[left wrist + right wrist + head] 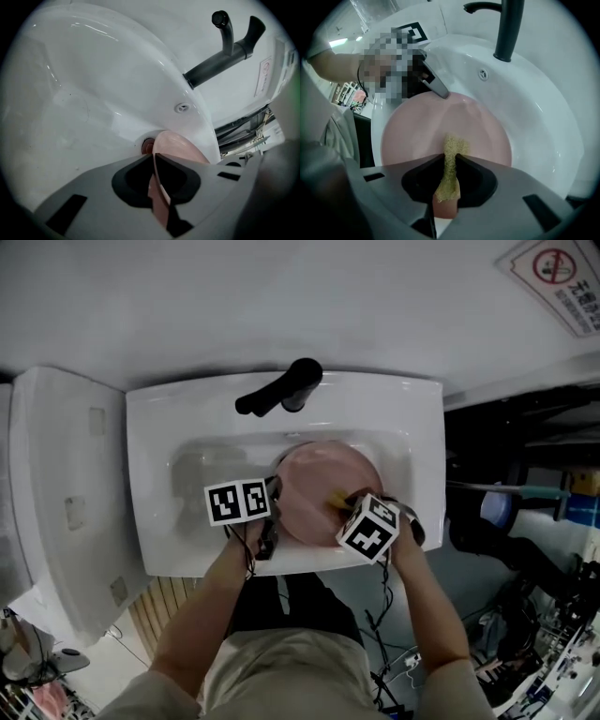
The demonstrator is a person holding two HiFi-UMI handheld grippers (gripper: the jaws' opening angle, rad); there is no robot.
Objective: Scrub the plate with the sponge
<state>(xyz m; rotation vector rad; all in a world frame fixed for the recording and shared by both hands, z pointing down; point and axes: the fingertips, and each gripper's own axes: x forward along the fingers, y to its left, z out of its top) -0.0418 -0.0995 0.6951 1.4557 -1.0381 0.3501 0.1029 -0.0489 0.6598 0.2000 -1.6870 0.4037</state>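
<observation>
A pink plate (323, 486) is held tilted inside the white sink (150, 474). My left gripper (274, 491) is shut on the plate's left rim; in the left gripper view the thin pink edge of the plate (183, 145) runs between the jaws of the left gripper (154, 155). My right gripper (349, 501) is shut on a yellow-green sponge (339, 500). In the right gripper view the sponge (451, 161) sticks out past the right gripper (450, 155) and touches the plate's (417, 131) face. The left gripper (445, 95) shows clamped on the far rim there.
A black faucet (281, 390) stands at the back of the sink, over the basin. The drain (148, 146) lies just behind the plate. A white appliance (56, 493) stands to the left. Cables and equipment crowd the floor at the right (544, 615).
</observation>
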